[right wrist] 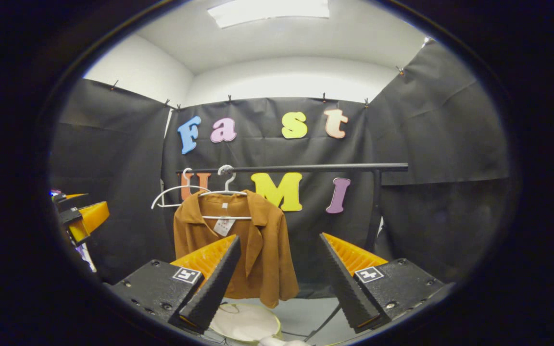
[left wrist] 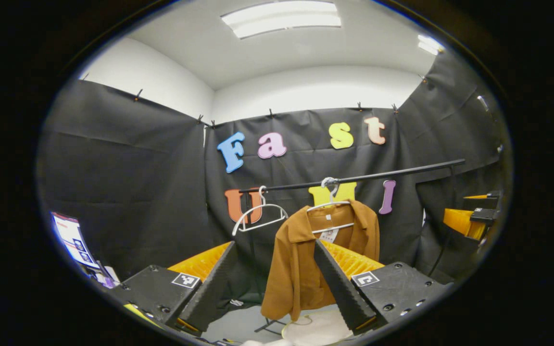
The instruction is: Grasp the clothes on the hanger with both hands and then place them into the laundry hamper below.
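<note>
A brown shirt [left wrist: 301,269] hangs on a white hanger [left wrist: 331,204] from a black rail [left wrist: 354,178]; in the right gripper view the same shirt [right wrist: 253,250] and hanger [right wrist: 224,193] sit left of centre. Under the shirt, a white laundry hamper [left wrist: 315,329] [right wrist: 245,322] rests on the floor. My left gripper [left wrist: 274,244] is open and held short of the shirt, empty. My right gripper [right wrist: 279,237] is open too, a little to the shirt's right and apart from it. Each gripper shows at the other view's edge: the right gripper [left wrist: 469,218] and the left gripper [right wrist: 77,216].
An empty white hanger [left wrist: 260,216] [right wrist: 176,193] hangs on the rail left of the shirt. The rail's upright post [right wrist: 375,211] stands at the right. A screen [left wrist: 72,238] sits low at the left. Black cloth walls enclose the booth.
</note>
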{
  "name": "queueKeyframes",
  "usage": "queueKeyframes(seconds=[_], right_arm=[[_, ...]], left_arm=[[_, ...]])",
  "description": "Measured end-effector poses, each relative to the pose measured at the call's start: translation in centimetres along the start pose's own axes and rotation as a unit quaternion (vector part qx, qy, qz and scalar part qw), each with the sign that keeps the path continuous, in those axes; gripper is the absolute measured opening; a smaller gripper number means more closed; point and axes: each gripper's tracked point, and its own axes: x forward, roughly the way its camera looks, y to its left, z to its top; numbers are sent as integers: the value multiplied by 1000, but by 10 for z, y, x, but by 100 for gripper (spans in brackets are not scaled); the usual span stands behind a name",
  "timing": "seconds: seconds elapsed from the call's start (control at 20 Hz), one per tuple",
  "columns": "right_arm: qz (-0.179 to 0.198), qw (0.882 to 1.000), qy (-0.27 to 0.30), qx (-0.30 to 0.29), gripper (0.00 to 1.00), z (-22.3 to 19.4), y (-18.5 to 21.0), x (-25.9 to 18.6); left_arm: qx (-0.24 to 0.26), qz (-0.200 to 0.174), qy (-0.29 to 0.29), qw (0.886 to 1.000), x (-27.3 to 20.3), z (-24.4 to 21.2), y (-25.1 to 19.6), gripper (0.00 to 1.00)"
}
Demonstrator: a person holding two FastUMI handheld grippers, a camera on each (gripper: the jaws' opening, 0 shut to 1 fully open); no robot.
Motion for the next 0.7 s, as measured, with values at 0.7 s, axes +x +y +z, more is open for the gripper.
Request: queueKeyframes(seconds=[0.7], right_arm=[[1, 1000, 20, 12, 100, -4, 1, 5]], left_arm=[[-4, 4, 19, 1000, -2, -9, 8, 100]])
